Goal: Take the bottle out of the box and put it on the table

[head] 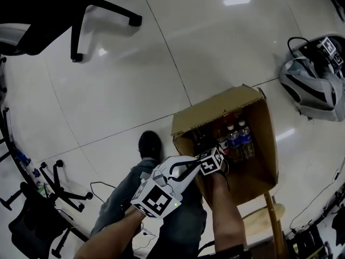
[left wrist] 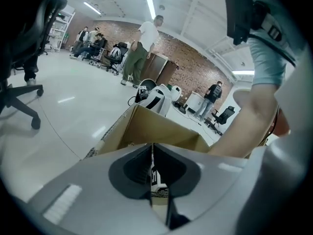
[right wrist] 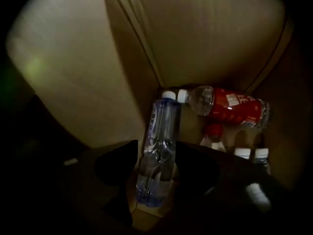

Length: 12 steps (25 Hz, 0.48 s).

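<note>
An open cardboard box (head: 215, 109) fills the centre right of the head view against the pale floor (head: 161, 63), and the right hand-held gripper (right wrist: 156, 173) reaches down into it from the lower middle while the left hand-held gripper (left wrist: 151, 155) hangs outside at its lower left edge, jaws together on nothing. Inside the box, the right jaws stand apart, and a clear bottle (right wrist: 159, 146) lying on the bottom shows between them. A red-labelled bottle (right wrist: 230, 106) lies at the upper right of the right gripper view, and smaller capped bottles (right wrist: 242, 153) stand below it.
</note>
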Tool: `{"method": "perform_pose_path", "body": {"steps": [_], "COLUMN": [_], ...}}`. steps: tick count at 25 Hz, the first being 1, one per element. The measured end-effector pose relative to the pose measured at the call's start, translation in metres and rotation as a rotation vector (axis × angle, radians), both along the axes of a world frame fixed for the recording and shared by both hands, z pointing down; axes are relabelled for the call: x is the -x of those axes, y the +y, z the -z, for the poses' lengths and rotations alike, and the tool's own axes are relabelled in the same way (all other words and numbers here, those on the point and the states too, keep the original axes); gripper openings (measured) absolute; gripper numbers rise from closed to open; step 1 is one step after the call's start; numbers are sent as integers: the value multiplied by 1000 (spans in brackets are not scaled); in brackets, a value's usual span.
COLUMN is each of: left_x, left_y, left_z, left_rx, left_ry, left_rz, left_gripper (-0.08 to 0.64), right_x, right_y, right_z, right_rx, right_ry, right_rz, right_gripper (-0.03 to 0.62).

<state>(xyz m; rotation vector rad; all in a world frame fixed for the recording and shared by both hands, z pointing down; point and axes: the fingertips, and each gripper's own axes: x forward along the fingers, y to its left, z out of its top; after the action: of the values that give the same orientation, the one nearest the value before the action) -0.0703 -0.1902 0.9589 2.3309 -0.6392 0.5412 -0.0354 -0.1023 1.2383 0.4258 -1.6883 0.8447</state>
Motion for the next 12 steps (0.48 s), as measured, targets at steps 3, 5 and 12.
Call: {"method": "perform_pose_path", "body": {"steps": [3,5,12], "left_x": [17,23,33], "left_y": [-9,-12,-36], "left_z": [-6,-11,-9], "left_rx": [16,20,-20], "left_ry": [-9,-19,-7], "left_rz": [53,72,99], "left_gripper": [12,12,12], "right_x": [-4,-4,0], "right_y": [6,9,-22], "right_z": [-23,-34,-67], "right_rx": [43,85,-40], "right_ry": [44,58,212], "right_rz": [-8,1,-39], "right_gripper": [246,253,322]}}
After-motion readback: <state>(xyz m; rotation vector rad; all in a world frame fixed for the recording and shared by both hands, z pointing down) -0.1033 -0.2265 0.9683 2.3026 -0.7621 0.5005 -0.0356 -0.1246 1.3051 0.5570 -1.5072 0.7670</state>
